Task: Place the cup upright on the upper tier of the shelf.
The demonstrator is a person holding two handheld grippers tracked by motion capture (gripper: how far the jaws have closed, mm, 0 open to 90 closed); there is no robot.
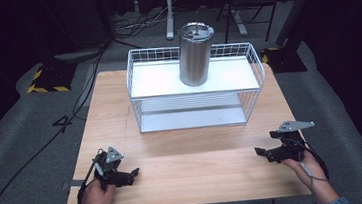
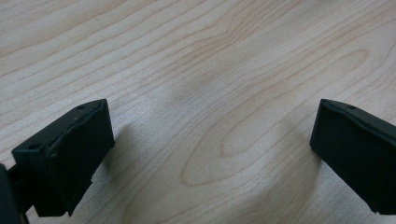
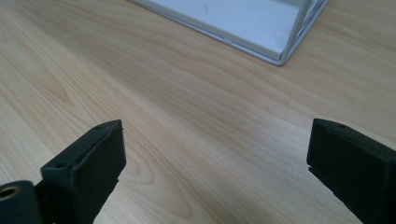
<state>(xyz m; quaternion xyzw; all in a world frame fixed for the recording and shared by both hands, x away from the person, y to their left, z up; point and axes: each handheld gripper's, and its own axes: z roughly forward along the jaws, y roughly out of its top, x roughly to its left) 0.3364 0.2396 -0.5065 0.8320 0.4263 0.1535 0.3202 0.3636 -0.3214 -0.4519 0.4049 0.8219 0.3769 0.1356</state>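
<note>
A steel tumbler (image 1: 195, 54) with a lid stands upright on the top shelf of a white wire rack (image 1: 196, 103) at the back middle of the wooden table (image 1: 184, 157). My left gripper (image 1: 134, 173) rests low over the front left of the table, open, with bare wood between its jaws; its fingers (image 2: 70, 149) frame plain tabletop. My right gripper (image 1: 258, 152) sits at the front right, also open and holding nothing. One of its fingers (image 3: 88, 172) stands wide of the other, and the rack's lower corner (image 3: 280, 58) lies ahead.
Bare wood spans the front half of the table between the two grippers. Beyond the table lie grey floor, cables (image 1: 82, 91), a yellow-black striped base (image 1: 46, 80) and stand legs (image 1: 170, 32).
</note>
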